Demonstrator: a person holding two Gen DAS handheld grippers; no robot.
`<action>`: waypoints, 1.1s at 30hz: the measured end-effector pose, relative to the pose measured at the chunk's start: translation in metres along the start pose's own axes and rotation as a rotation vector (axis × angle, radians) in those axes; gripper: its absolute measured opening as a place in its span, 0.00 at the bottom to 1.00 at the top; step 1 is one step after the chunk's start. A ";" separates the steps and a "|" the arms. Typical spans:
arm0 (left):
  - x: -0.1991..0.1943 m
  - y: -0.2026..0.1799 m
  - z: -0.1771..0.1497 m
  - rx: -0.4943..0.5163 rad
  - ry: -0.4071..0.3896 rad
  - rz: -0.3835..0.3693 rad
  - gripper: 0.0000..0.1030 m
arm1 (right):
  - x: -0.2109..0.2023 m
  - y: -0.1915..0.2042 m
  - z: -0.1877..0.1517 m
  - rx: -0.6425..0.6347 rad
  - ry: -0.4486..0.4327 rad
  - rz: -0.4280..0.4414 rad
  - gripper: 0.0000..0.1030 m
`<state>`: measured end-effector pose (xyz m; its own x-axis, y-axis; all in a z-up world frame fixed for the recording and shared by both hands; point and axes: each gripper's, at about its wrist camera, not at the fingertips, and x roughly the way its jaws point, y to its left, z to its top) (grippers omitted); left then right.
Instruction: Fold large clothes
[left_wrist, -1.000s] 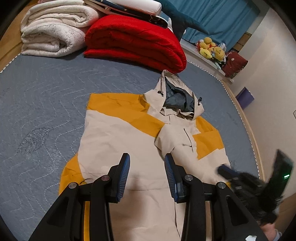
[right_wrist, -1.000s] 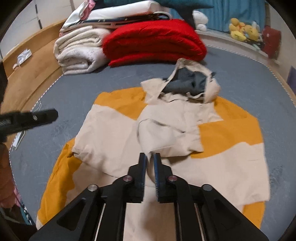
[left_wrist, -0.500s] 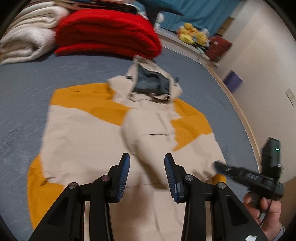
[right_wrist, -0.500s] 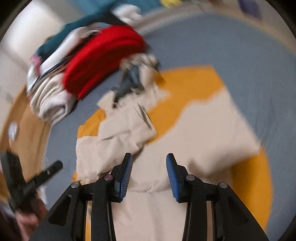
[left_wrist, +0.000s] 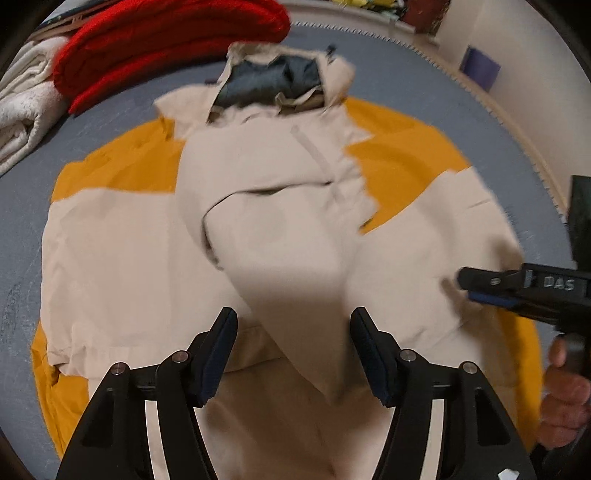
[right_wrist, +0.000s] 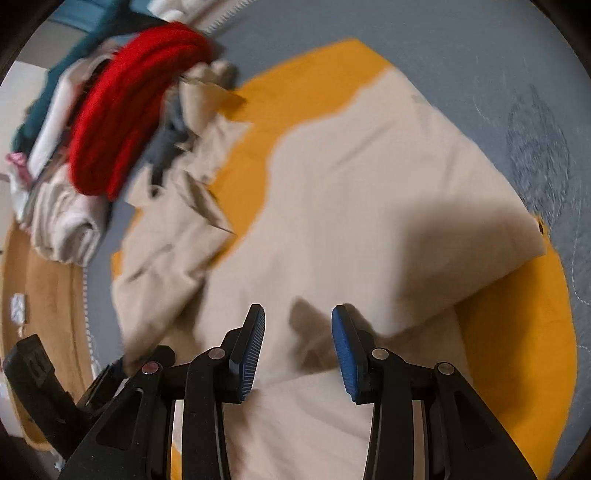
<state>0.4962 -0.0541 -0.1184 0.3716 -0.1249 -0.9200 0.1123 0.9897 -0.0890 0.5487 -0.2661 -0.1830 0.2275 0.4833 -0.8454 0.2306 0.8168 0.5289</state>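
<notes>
A beige and orange hooded jacket (left_wrist: 280, 229) lies spread on the grey quilted bed, sleeves folded in over its body; its hood (left_wrist: 280, 81) with dark lining points to the far side. My left gripper (left_wrist: 293, 332) is open and empty, just above the jacket's lower middle, with a folded beige point of cloth between its jaws. My right gripper (right_wrist: 298, 332) is open and empty above the jacket's (right_wrist: 369, 206) right half. The right gripper also shows at the right edge of the left wrist view (left_wrist: 517, 291), low over the jacket's right side.
A red folded blanket (left_wrist: 166, 40) and a white folded blanket (left_wrist: 22, 110) lie at the far side of the bed (left_wrist: 22, 229). The same red blanket (right_wrist: 125, 122) shows in the right wrist view. A wooden bed frame (right_wrist: 37, 314) runs along the left. A wall stands at the right.
My right gripper opened from shut and swung to the jacket's right side. My left gripper stayed open and came lower and closer over the jacket's middle.
</notes>
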 end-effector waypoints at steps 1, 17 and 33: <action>0.005 0.005 0.000 -0.007 0.014 0.041 0.59 | 0.002 -0.002 0.001 0.003 0.005 -0.007 0.38; -0.049 0.120 -0.007 -0.507 -0.132 -0.048 0.63 | 0.034 -0.020 0.004 0.030 0.070 -0.069 0.00; -0.056 0.208 -0.034 -0.774 -0.078 -0.089 0.29 | 0.022 -0.010 -0.001 0.010 0.034 -0.110 0.07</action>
<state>0.4676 0.1614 -0.0984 0.4579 -0.1824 -0.8701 -0.5190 0.7398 -0.4282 0.5503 -0.2626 -0.2071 0.1679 0.4019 -0.9002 0.2618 0.8621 0.4338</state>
